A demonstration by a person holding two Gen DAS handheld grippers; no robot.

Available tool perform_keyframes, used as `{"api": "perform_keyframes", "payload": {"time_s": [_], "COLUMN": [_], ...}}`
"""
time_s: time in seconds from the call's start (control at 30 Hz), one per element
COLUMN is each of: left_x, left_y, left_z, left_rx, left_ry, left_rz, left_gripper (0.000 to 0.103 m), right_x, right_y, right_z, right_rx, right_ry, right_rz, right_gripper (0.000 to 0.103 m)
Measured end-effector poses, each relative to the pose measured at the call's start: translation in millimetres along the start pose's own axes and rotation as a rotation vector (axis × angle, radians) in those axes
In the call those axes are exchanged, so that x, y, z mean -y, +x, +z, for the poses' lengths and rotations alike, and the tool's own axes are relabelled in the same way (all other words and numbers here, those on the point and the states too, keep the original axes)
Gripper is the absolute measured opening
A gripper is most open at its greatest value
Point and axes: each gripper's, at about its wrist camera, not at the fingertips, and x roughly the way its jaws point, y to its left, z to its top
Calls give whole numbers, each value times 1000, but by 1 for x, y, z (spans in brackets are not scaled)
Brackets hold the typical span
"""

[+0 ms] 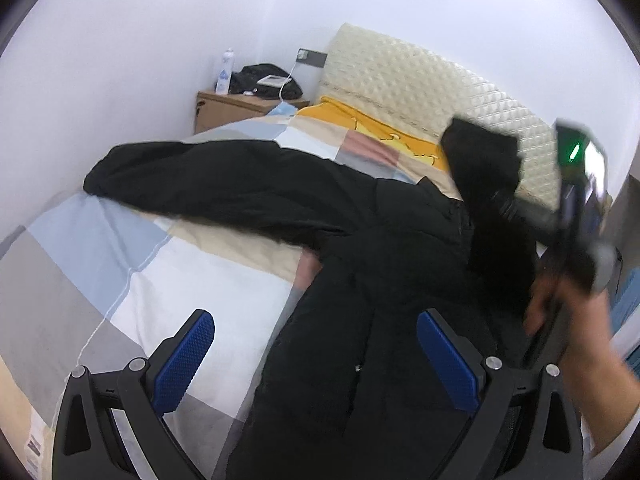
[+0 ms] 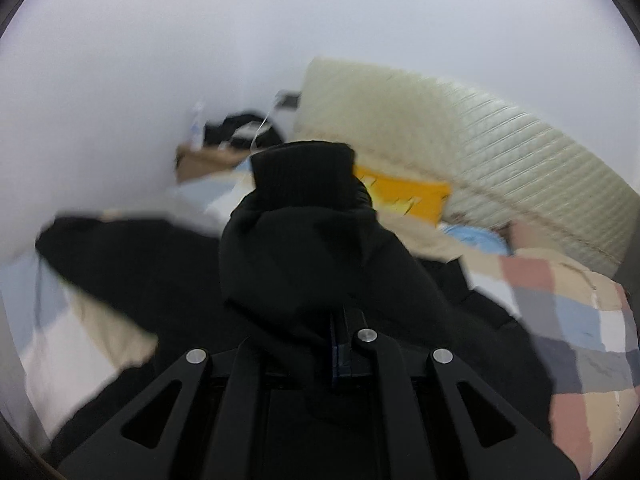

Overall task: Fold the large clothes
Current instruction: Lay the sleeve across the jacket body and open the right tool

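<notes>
Right tongs [image 2: 340, 344] clamped on jacket sleeve [image 2: 304, 208]; left tongs [image 1: 316, 344] agape — empty

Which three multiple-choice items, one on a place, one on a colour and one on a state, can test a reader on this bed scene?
1. Where does the spread sleeve of the black jacket lie?
A. on the checked bedcover
B. on the bedside table
C. on the floor

2. What colour are the left gripper pads?
A. red
B. blue
C. green

3. How is the right gripper?
A. wide open
B. shut on the jacket's other sleeve
C. shut on nothing

Key: 1 A, the sleeve stretches across the cover; 2 B, both pads show blue; 3 B, black cloth hangs from its closed jaws.
</notes>
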Motion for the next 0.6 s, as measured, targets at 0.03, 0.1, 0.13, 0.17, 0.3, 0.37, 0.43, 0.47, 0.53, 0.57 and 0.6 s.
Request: {"api": "perform_keyframes", "payload": {"time_s": [0.03,0.1,0.13,0.17,0.3,0.37,0.43,0.47,0.53,0.57,0.6], "left_x": [-2,-3,-3,-3,3,7,9,10,11,12,13], "left_y": [2,4,5,6,12,14,15,15,15,15,14], "left_z": [0,-1,-1,-1,-3,-5,-6,-7,-8,-8,-9], "left_rx": [-2,-5,-5,-6,-33,-40,-42,-42,-45,-45,-43], "left_ry": [-4,-11,-12,-10,3,18,29,30,33,34,38], "left_rz": [2,-2,-2,0,-28,-40,-37,-36,-37,-37,-36], "left_gripper": [102,102,102,102,102,102,102,102,102,102,102], "right_x": [-10,-23,-28,-34,-44,-46,-44,-41,-38,-37,-35], "right_y": [9,24,32,40,71,74,70,68,57,50,39], "right_z": [-10,-26,-35,-42,-71,-74,-71,-69,-65,-63,-59], "right_rx": [-24,-62,-84,-113,-275,-277,-271,-270,-258,-243,-221], "right_ry": [-17,-39,-47,-50,-81,-93,-74,-62,-44,-44,-44], "right_rz": [12,27,38,50,73,73,101,121,163,175,194], "right_gripper": [10,11,14,16,24,31,41,56,80,83,83]}}
